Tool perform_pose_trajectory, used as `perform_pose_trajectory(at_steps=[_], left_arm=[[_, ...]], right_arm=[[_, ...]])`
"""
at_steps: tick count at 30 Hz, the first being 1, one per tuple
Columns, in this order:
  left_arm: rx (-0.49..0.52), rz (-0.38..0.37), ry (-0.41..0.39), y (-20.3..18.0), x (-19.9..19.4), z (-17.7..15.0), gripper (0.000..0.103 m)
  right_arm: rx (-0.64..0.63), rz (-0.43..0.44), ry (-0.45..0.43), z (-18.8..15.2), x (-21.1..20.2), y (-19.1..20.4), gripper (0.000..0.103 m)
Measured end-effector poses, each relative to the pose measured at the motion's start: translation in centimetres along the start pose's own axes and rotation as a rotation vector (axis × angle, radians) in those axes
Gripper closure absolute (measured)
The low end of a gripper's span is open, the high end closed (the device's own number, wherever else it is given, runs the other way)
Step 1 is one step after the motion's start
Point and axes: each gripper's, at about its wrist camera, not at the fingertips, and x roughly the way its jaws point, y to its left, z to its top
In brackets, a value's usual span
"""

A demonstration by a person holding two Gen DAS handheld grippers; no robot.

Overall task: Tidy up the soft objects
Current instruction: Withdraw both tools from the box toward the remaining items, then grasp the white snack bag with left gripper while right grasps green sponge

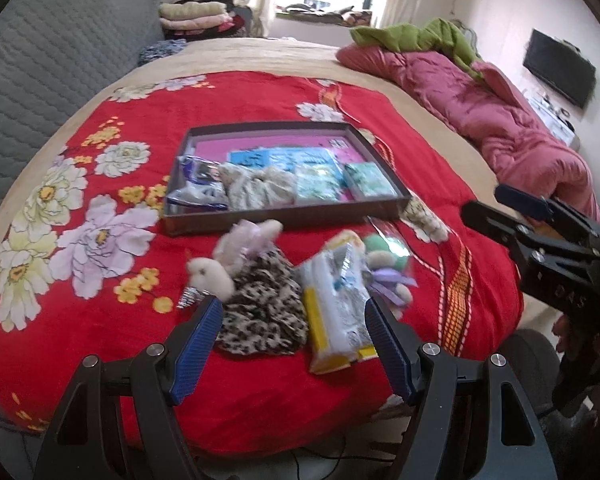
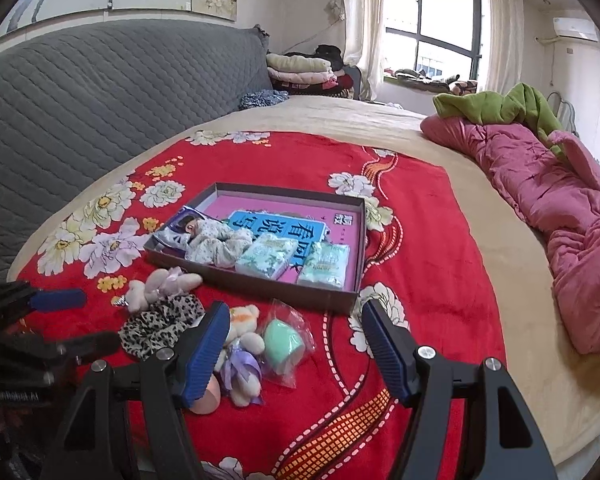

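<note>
A shallow brown box (image 1: 284,216) (image 2: 256,280) lies on the red flowered blanket and holds tissue packs (image 2: 266,258), a pale cloth (image 1: 256,188) and a blue packet (image 1: 198,184). In front of it lie a pale plush bunny (image 1: 236,256) (image 2: 160,288), a leopard-print scrunchie (image 1: 264,312) (image 2: 160,326), a white and yellow tissue pack (image 1: 336,304), a small plush with purple ribbon (image 2: 240,356) and a bagged green sponge (image 2: 284,340). My left gripper (image 1: 294,340) is open just above the scrunchie and tissue pack. My right gripper (image 2: 296,352) is open above the small plush and sponge.
A grey quilted headboard (image 2: 100,92) runs along the left. A pink duvet (image 2: 560,208) with a green blanket (image 2: 500,104) lies at the right of the bed. Folded clothes (image 2: 304,72) are stacked by the window. A TV (image 1: 560,68) hangs on the right wall.
</note>
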Motion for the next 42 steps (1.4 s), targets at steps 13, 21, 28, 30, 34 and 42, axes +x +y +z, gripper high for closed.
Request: perform_pose_trajectory(at_steps=[13,21,28,30,34,42], left_arm=[[-0.006,-0.073,0.091,-1.9,2.8,-1.6,0.028],[0.001,-0.075,0.12,-3.1,4.2,-2.0,0.028],[0.02,-0.029,0.134,-4.2,5.9,-2.1,0.028],[0.02,-0.01,0.137,-4.4,6.7,-2.1,0.028],[0.006,0.013,0.136,-4.0,7.5,-1.8,0.028],[-0.074,-0.019,0.133,-1.9,7.7,-1.4,0.028]], right_arm=[[0.015,0.001,0.041,-1.4,1.4,-0.7,0.035],[0.028,0.007,0.06,-2.0,2.1,-1.3,0.035],[0.038,0.011,0.074,-2.4,2.6,-1.8,0.035],[0.049,0.013,0.072,-2.5,2.6,-2.0,0.035],[0.066,0.023,0.076,-2.7,2.9,-2.4,0.035],[0.089,0.037,0.117,-3.4,4.8,-2.7,0.035]])
